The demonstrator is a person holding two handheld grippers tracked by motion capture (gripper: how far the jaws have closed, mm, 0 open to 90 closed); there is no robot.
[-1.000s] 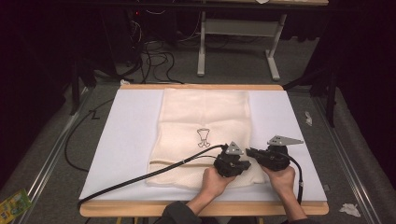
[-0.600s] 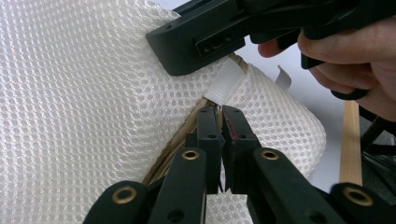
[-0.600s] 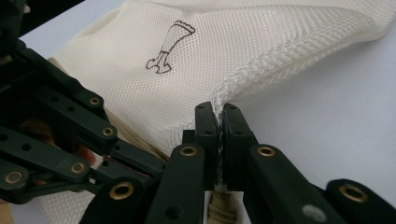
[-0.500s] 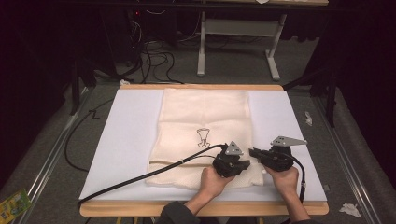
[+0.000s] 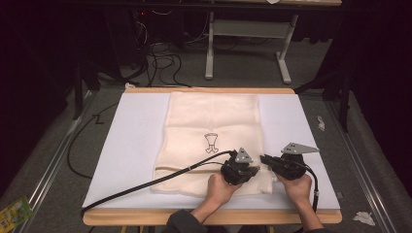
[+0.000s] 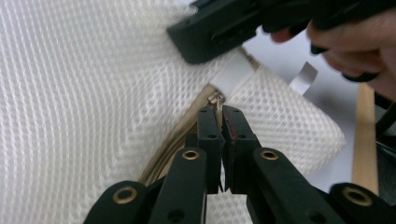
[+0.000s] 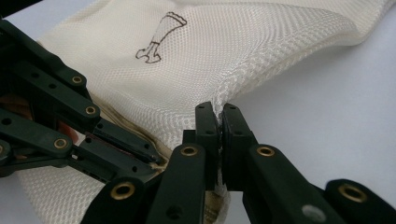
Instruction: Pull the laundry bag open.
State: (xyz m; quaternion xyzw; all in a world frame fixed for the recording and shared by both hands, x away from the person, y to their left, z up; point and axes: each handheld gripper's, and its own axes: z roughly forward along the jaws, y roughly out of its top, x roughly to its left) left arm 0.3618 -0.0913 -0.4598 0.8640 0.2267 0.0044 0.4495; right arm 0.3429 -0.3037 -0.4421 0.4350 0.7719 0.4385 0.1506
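From above, the cream mesh bag (image 5: 211, 141) lies flat on my white table (image 5: 131, 145), both grippers down at its near right corner. My left gripper (image 6: 220, 122) has its jaws clamped on the zipper pull (image 6: 217, 100) by the tan zipper. My right gripper (image 7: 219, 122) is pinching the bag's mesh edge, lifting it slightly.
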